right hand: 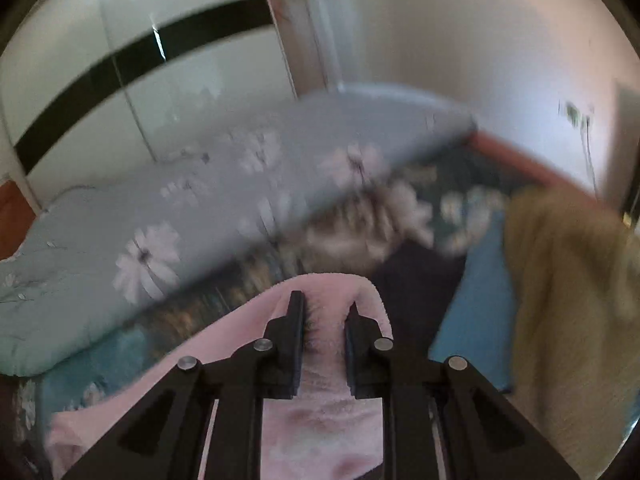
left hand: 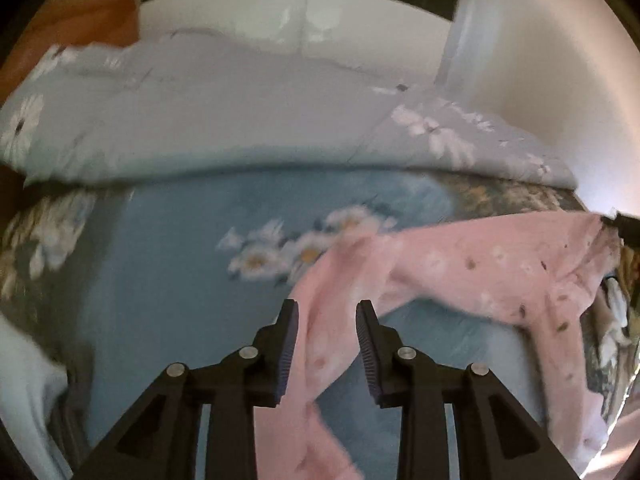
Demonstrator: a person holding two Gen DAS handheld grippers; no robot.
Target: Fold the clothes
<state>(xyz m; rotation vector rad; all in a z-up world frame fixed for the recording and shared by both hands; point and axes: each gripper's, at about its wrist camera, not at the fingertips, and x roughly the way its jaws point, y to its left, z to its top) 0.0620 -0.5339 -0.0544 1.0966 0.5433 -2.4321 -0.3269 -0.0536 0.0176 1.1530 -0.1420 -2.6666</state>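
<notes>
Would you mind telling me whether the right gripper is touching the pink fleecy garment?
Touching. In the right wrist view the right gripper has the pink fleecy garment bunched between its fingers, with cloth against both inner faces and no gap visible.

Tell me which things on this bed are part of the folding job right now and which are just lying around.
Part of the job:
- pink garment
- left gripper, jaws apart around the pink cloth
- right gripper, cloth between its fingers

Just lying about:
- grey flowered quilt
- blue flowered sheet
- tan towel
- blue cloth
- wardrobe
</notes>
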